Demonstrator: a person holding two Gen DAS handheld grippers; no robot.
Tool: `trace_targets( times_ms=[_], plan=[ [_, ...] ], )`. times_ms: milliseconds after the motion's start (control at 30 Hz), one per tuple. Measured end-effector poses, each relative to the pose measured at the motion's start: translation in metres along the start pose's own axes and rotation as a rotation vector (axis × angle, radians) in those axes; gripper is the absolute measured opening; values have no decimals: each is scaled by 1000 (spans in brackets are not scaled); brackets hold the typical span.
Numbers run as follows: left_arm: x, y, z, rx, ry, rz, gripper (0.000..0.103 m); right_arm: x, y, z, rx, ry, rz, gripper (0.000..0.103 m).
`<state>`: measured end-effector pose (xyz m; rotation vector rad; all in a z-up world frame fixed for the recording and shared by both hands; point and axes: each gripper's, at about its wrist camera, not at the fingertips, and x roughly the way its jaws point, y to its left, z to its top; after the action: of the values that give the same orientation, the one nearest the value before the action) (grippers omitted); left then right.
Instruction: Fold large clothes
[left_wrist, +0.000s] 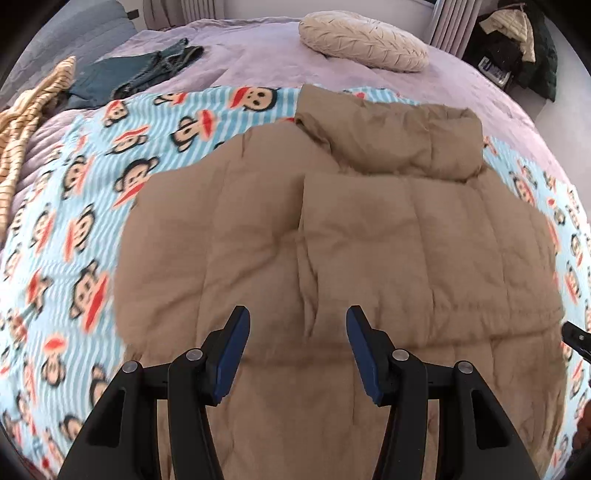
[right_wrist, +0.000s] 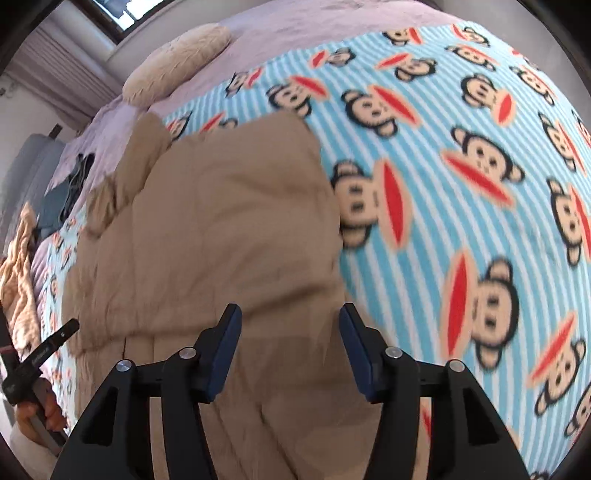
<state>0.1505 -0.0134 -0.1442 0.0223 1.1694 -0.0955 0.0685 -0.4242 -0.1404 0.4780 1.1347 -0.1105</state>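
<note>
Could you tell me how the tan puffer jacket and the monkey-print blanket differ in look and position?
The tan puffer jacket is plain and quilted; the monkey-print blanket has blue and white stripes with cartoon monkey faces. The jacket lies on top, folded and puffy, while the blanket is spread flat beneath it and reaches well past it on both sides. Both lie on the bed.

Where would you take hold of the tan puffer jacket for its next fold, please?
Probably the near hem of the tan puffer jacket, one corner per tongs, coming from above. It lies flat on the monkey blanket, hood at the far end. The left tongs and right tongs stand open.
</note>
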Motion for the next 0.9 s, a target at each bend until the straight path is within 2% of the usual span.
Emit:
trace_targets(
  times_ms=[133,200,233,300,333,367,533,567,600,900],
  plan=[
    [-8,-11,-20,6,15,20,56,-7,-3,-14,-2,27,20,72],
    [-11,-16,-28,-3,32,13,56,-11,-5,-19,-12,48,42,80],
    [-12,-20,-32,-5,39,12,58,-12,-5,-21,-20,53,48,80],
    [-17,-26,-39,-15,39,25,98,-17,-4,-25,-50,63,53,80],
    [-22,-29,-43,-24,21,33,101,-18,-4,-26,-56,65,56,80],
    [-28,-33,-47,-29,1,34,101,-20,-5,-27,-60,71,64,80],
    [-40,-43,-63,-45,21,43,101,-24,-9,-32,-67,91,99,83],
    [-42,-44,-67,-49,24,46,101,-24,-9,-34,-68,96,104,91],
    [-43,-45,-70,-52,24,51,101,-25,-9,-36,-69,99,112,92],
    [-52,-39,-103,-43,73,67,101,-35,-5,-66,-56,111,145,92]
  ],
)
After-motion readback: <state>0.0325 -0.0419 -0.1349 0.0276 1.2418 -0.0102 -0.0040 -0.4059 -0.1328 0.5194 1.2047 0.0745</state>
